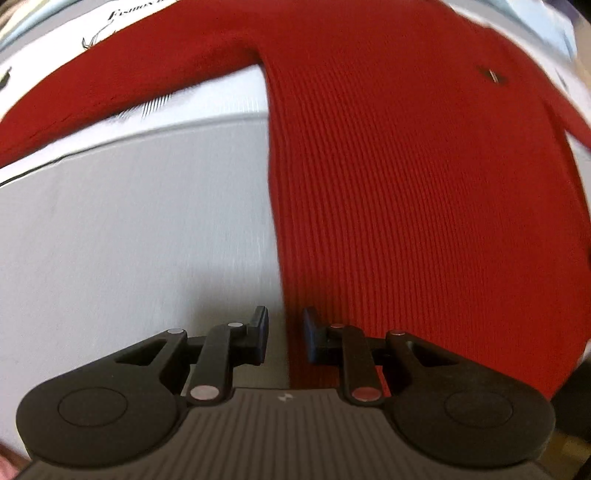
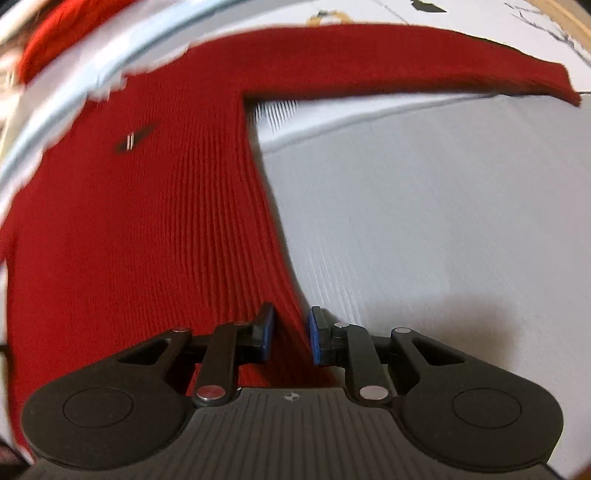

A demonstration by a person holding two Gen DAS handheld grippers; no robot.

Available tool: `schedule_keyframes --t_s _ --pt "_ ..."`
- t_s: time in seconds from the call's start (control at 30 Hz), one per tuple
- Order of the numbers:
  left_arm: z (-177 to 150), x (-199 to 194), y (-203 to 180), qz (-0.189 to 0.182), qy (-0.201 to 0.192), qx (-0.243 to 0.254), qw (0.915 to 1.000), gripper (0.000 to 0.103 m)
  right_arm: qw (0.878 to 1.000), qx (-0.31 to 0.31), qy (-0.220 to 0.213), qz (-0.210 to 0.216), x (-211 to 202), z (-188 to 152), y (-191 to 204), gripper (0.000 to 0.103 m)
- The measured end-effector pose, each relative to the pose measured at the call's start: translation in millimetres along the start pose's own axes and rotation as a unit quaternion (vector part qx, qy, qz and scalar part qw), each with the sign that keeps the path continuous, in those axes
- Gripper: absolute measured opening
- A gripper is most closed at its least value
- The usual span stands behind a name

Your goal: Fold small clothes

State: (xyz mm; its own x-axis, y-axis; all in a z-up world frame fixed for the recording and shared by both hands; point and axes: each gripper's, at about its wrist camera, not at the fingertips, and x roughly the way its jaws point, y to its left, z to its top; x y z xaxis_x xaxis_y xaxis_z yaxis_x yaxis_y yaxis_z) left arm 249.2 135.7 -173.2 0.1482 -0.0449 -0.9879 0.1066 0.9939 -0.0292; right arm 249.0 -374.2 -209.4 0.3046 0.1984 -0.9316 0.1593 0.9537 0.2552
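A red ribbed knit sweater (image 1: 406,166) lies flat on a white surface (image 1: 129,240), sleeves spread sideways, with a small dark logo (image 1: 493,75) on its chest. My left gripper (image 1: 285,338) is open, its jaws straddling the sweater's left bottom edge, one blue pad (image 1: 309,336) over the cloth. In the right wrist view the same sweater (image 2: 147,221) fills the left half, its sleeve (image 2: 424,66) stretching right. My right gripper (image 2: 291,334) is open, jaws on either side of the sweater's right bottom edge. Neither grips the cloth.
The white surface (image 2: 443,221) has a printed sheet with black lettering and drawings (image 1: 122,13) at the far side. A wooden edge (image 2: 576,22) shows at the top right of the right wrist view.
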Motion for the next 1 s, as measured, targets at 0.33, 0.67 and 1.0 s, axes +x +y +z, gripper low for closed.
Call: schedule_keyframes --t_s 0.33,0.67,1.0 --pt "-101 -22 24 -0.057 -0.043 -0.115 0.9909 0.028 0.994 0.097 -0.044 -0.018 -54 -65 -36 0.032" --pt "-105 -3 8 -0.034 -0.033 -0.067 0.9966 0.015 0.998 0.025 0.020 -0.044 -31 -99 -12 0.030" --pt "-112 -14 11 -0.020 -0.024 -0.042 0.9986 0.000 0.996 0.064 -0.051 -0.028 -72 -97 -26 0.006"
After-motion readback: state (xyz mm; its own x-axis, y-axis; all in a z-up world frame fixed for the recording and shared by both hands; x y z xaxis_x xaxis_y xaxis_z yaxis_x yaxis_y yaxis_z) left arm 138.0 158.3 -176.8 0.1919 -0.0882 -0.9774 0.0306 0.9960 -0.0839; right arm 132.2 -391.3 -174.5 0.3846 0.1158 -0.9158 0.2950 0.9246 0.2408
